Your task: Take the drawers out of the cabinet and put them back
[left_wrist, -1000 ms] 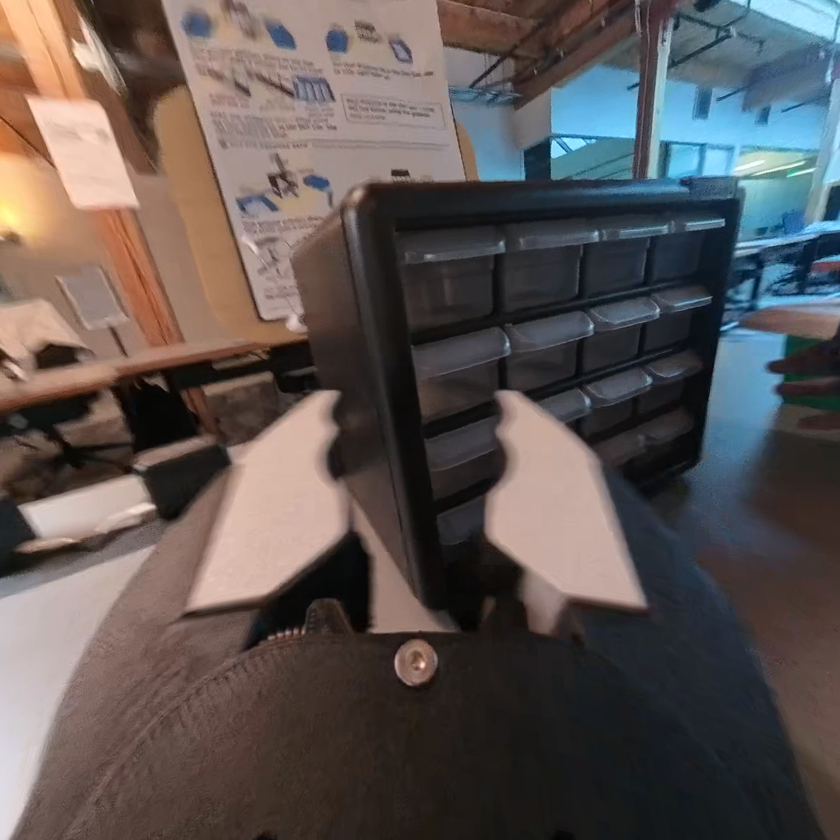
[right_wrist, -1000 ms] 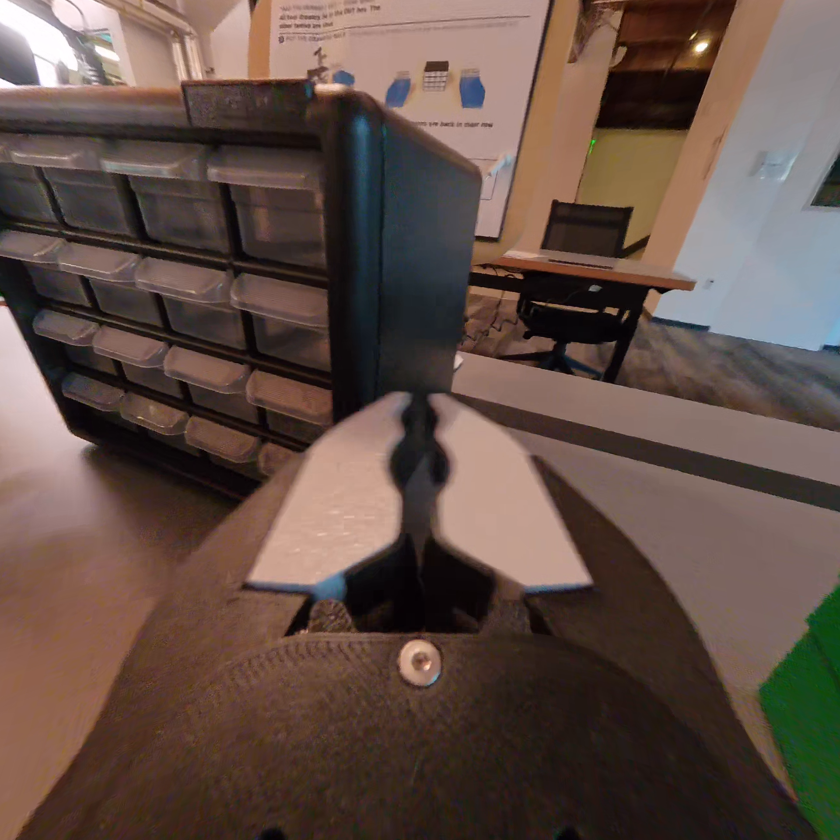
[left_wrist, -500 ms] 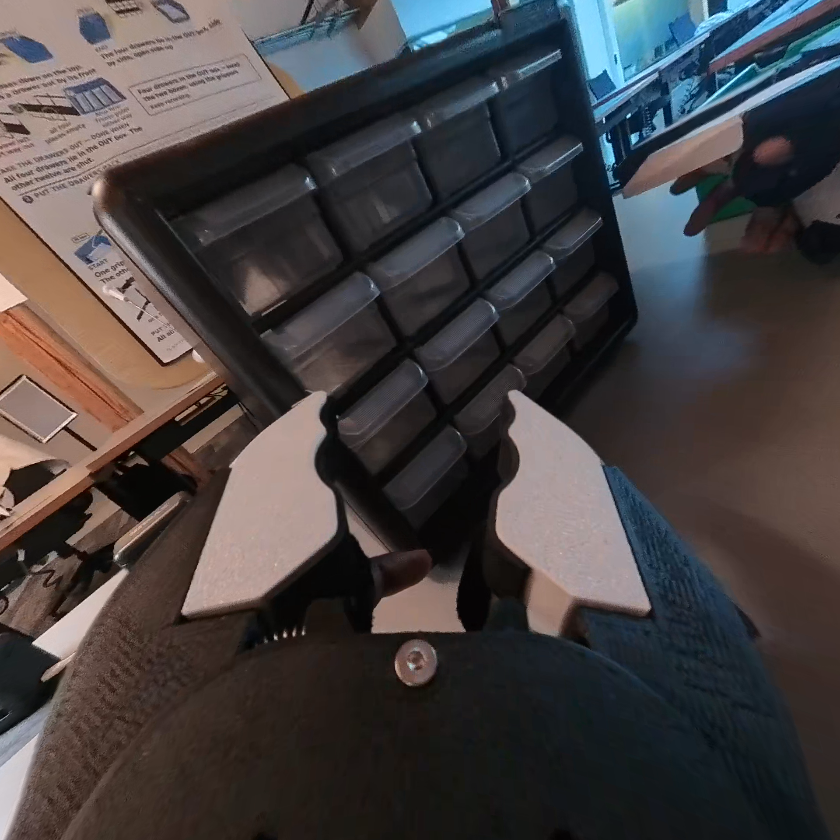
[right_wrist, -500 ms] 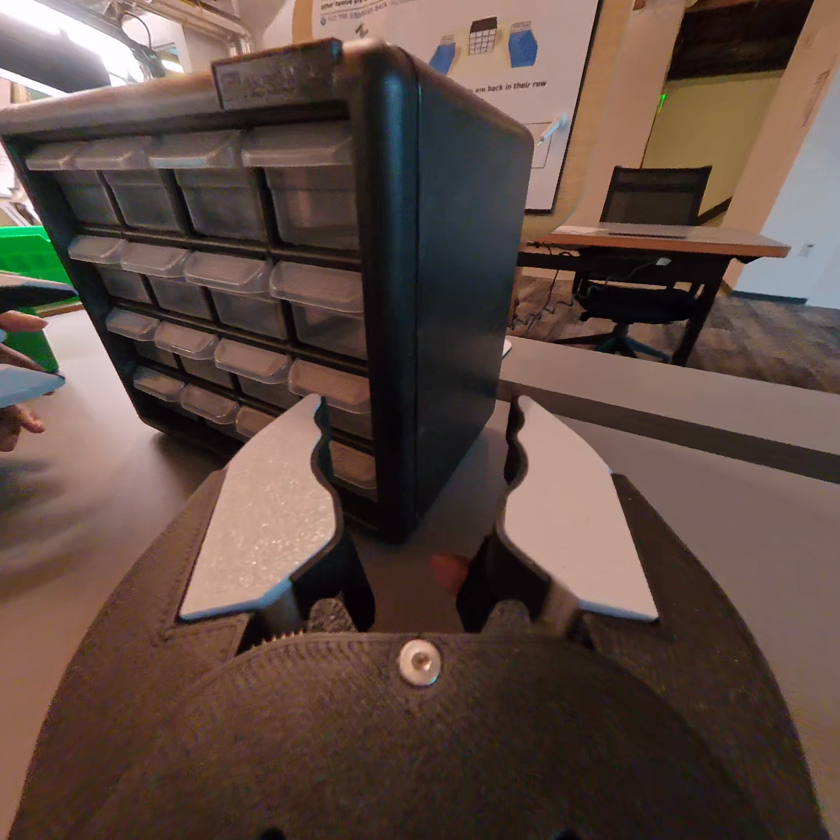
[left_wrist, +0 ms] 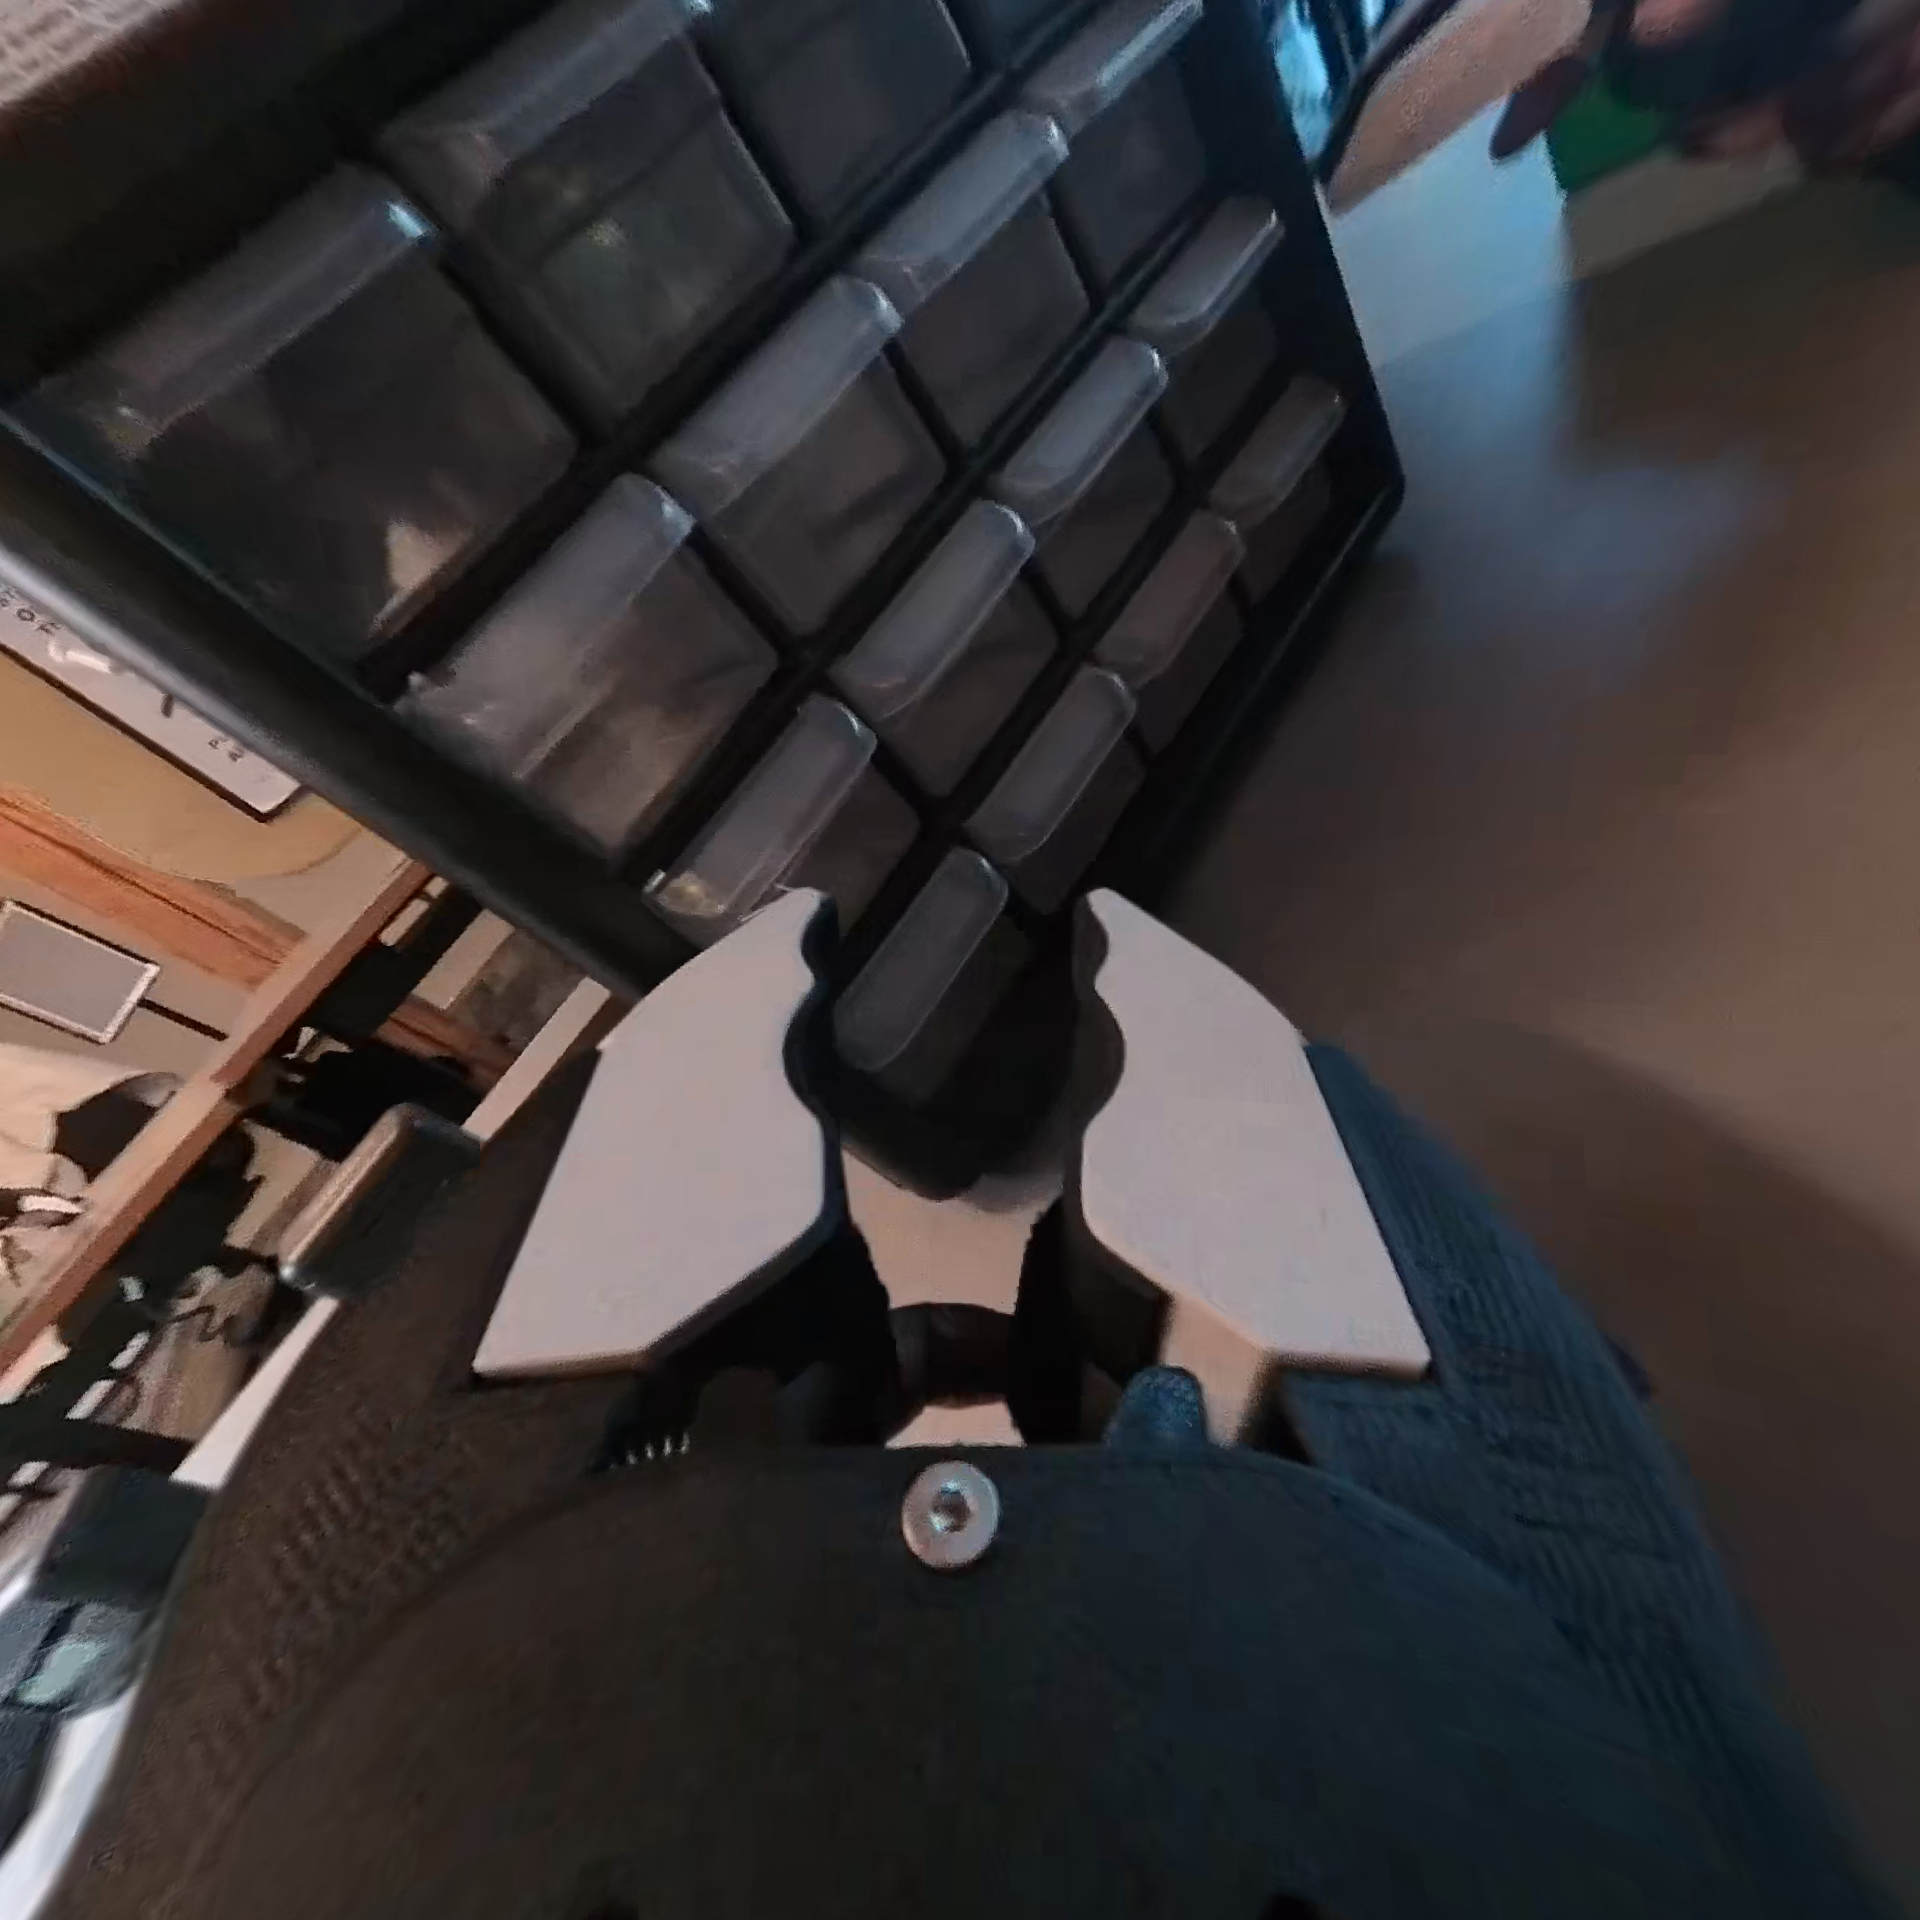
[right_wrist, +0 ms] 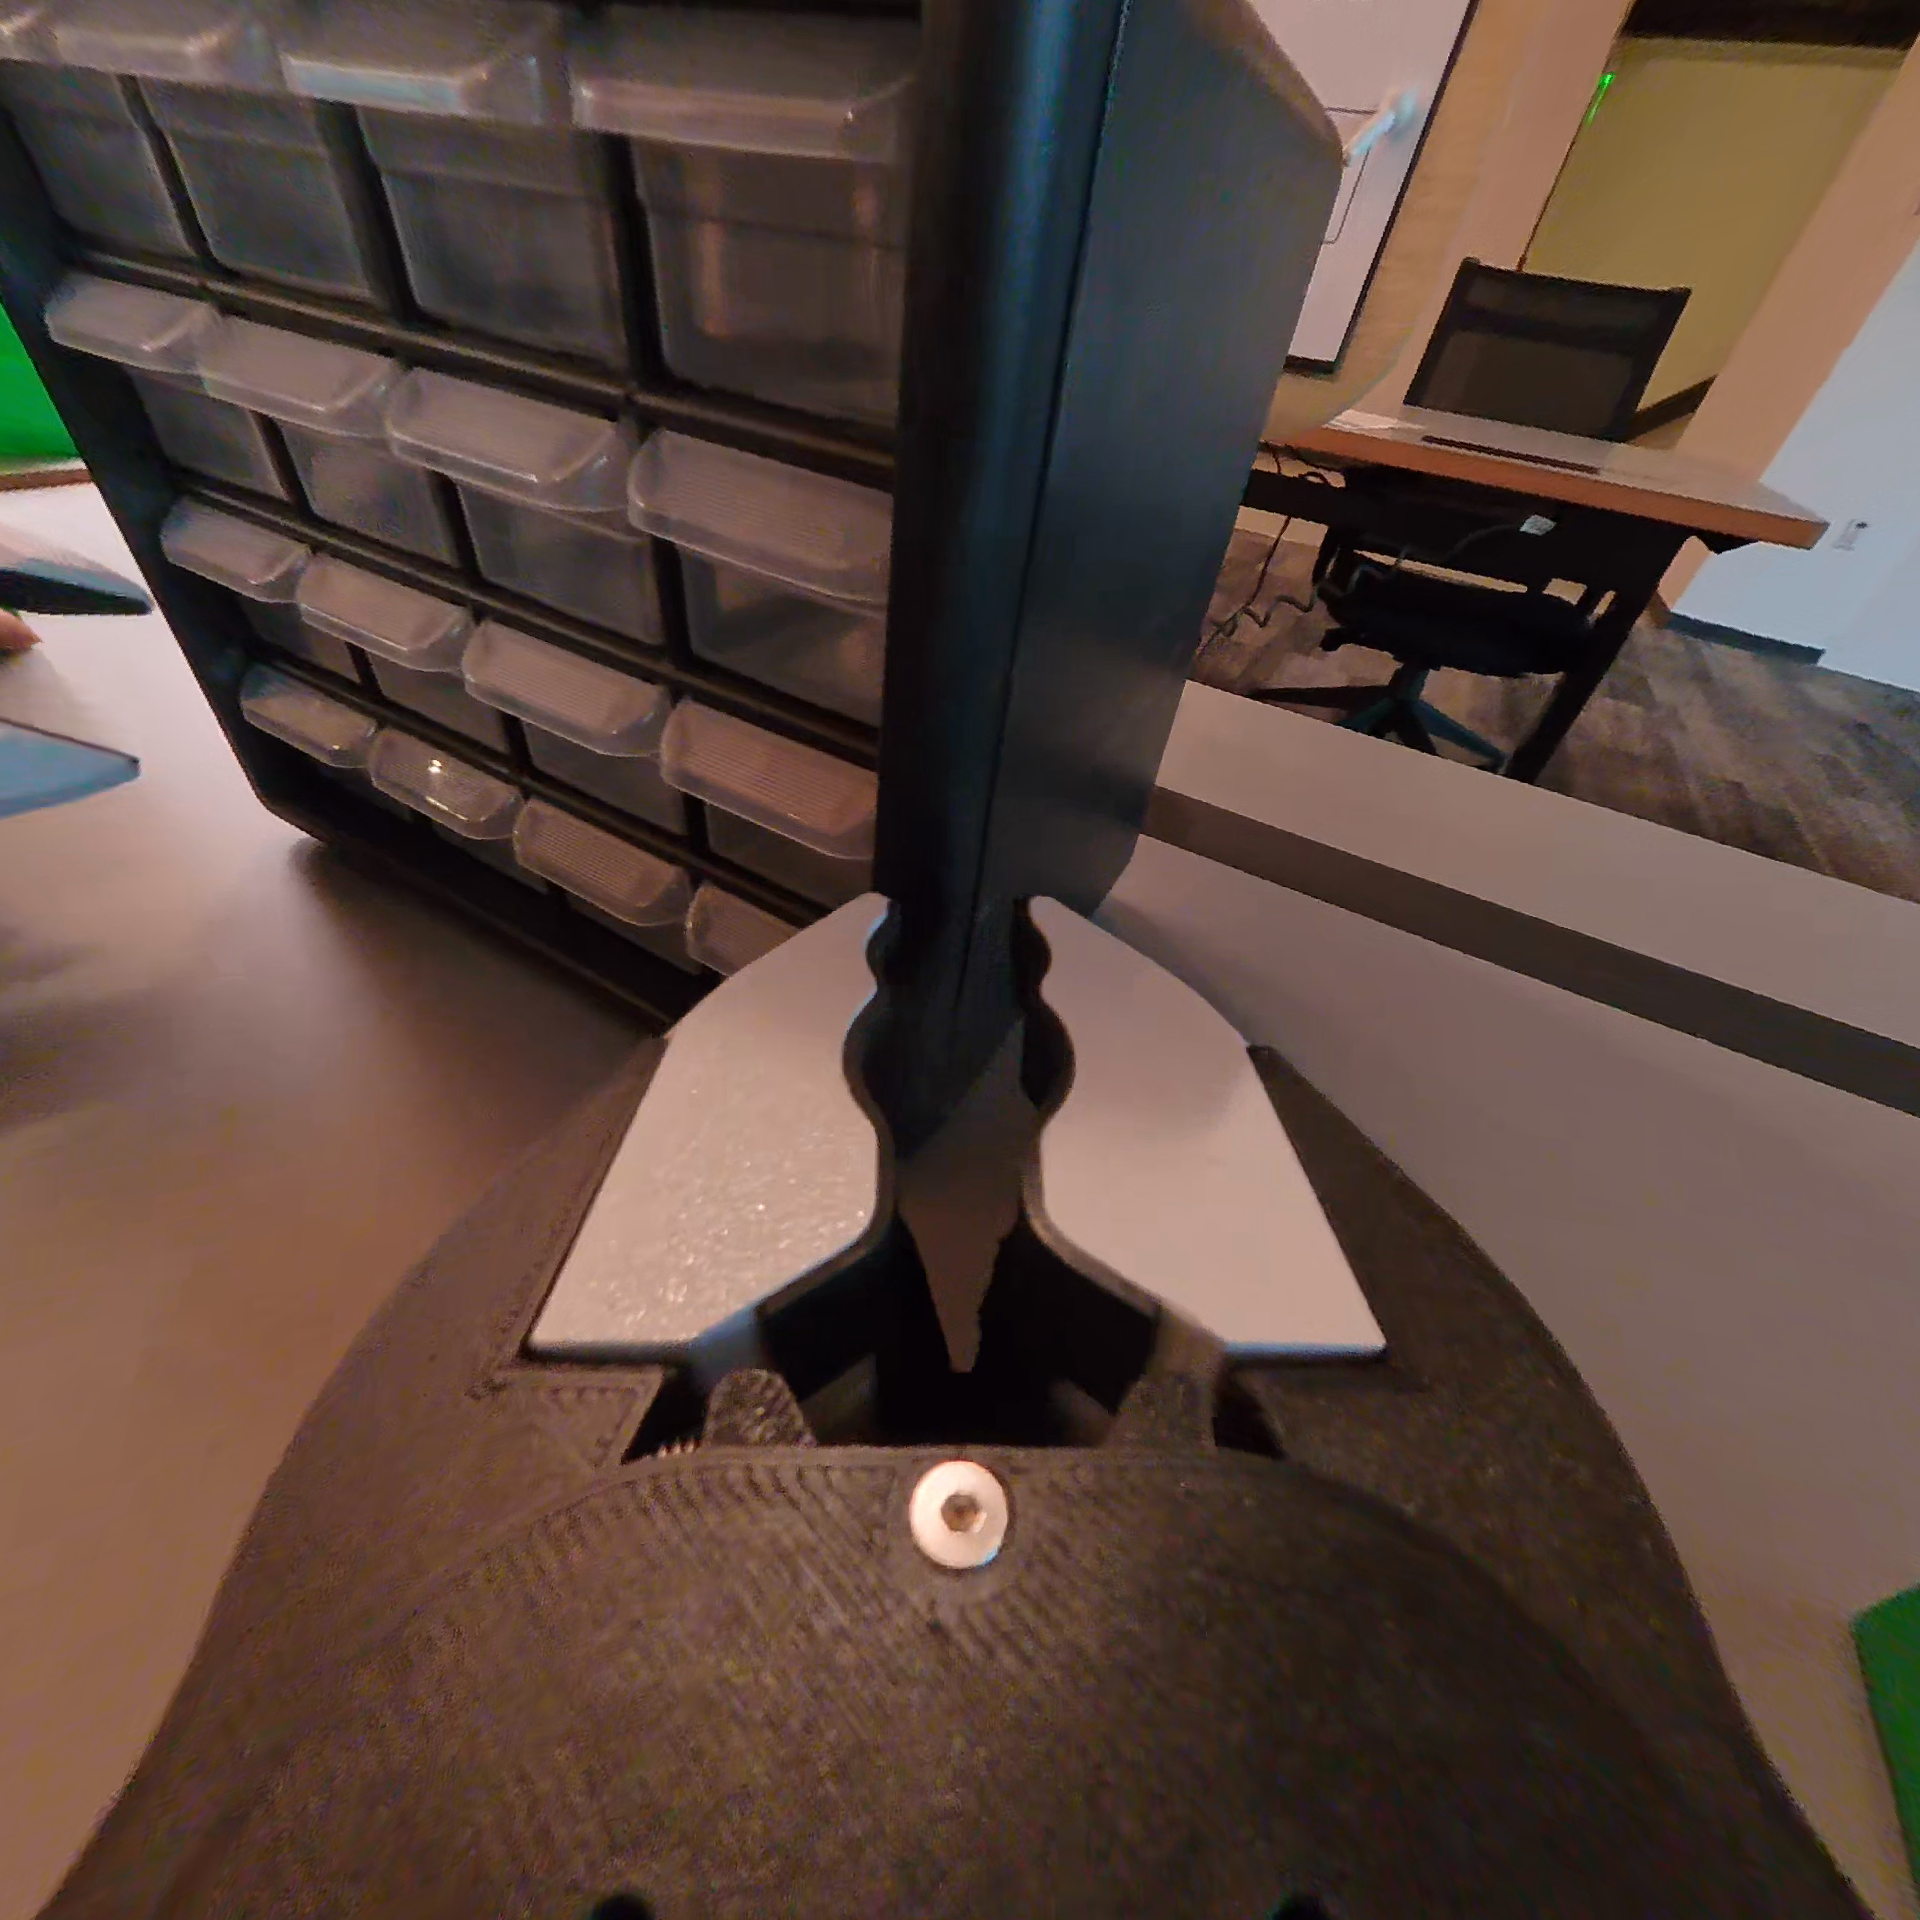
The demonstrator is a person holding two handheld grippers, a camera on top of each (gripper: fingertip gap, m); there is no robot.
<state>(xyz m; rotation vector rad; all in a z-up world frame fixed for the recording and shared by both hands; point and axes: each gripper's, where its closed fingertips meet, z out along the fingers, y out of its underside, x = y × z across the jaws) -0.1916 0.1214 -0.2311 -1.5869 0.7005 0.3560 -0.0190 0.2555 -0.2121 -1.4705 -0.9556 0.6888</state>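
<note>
A black cabinet (left_wrist: 1340,343) with rows of clear drawers stands on the brown table. My right gripper (right_wrist: 956,914) is shut on the cabinet's (right_wrist: 1101,416) front right edge, near the bottom. My left gripper (left_wrist: 951,914) is rolled to one side and close to the lower left corner. The bottom-left drawer (left_wrist: 914,966) shows between its fingers, which stand apart. In the right wrist view the left gripper (right_wrist: 135,681) sits just left of that drawer (right_wrist: 301,717), and its tips stop short of the cabinet. All drawers in view sit in their slots.
The brown table (right_wrist: 312,1091) runs left and in front of the cabinet. A green bin (left_wrist: 1621,135) stands beyond its right end. A green object (right_wrist: 1886,1704) lies at my near right. A desk (right_wrist: 1538,468) and an office chair (right_wrist: 1475,613) stand behind.
My right gripper opened, moved in and closed on the cabinet's front right edge. My left gripper rolled, came down to the lower left corner, and its fingers narrowed.
</note>
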